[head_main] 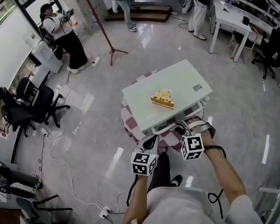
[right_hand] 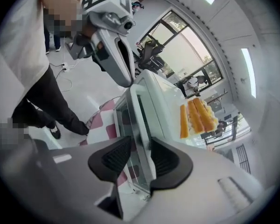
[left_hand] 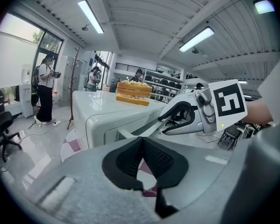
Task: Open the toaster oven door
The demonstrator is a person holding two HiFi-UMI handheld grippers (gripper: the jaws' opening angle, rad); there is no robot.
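Right tongs [right_hand: 140, 144] stand open astride the oven door [right_hand: 130, 120] edge, not gripping; left tongs [left_hand: 142, 143] are closed, empty. Door seemingly still shut; pulling remains.

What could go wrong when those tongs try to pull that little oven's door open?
The right tongs stand open astride the door handle, not clamped; a pull now might slip off. The layered yellow slice lies on top of the toaster oven; a hard tug could perhaps shake it off. The left tongs are shut and hold nothing, so the oven may slide on its checkered cloth.
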